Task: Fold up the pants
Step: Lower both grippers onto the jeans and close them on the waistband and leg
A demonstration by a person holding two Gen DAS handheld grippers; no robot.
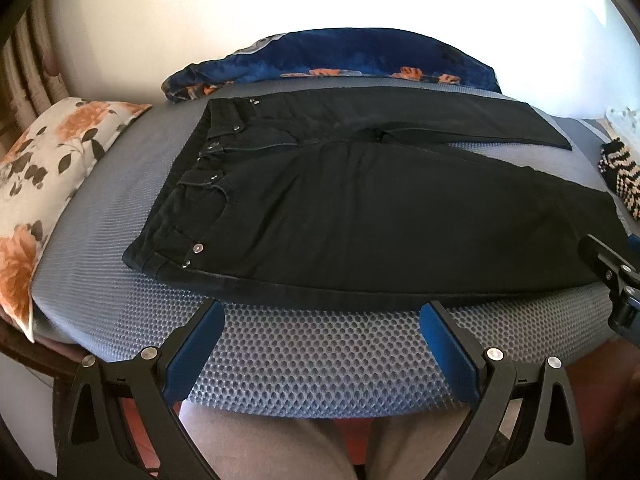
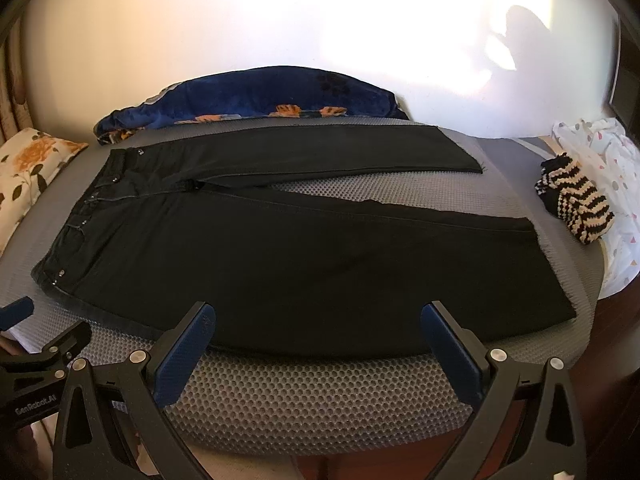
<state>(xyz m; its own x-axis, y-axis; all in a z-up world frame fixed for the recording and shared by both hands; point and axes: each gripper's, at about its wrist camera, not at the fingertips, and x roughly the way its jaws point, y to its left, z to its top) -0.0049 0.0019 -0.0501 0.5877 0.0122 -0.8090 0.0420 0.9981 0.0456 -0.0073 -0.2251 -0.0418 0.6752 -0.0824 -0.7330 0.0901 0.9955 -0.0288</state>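
Left wrist view: my left gripper (image 1: 322, 344) hung off the bed's (image 1: 120, 292) near edge, jaws spread, empty, lined up with the black jeans (image 1: 360, 216) lying flat, waistband left. Right wrist view: my right gripper (image 2: 318, 346), jaws spread, faced the near leg, ready to grab; legs splayed apart.

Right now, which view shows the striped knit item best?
The right wrist view: the striped knit item lies whole on the mattress edge beside the pants. The left wrist view catches it only squeezed against the frame's right edge.
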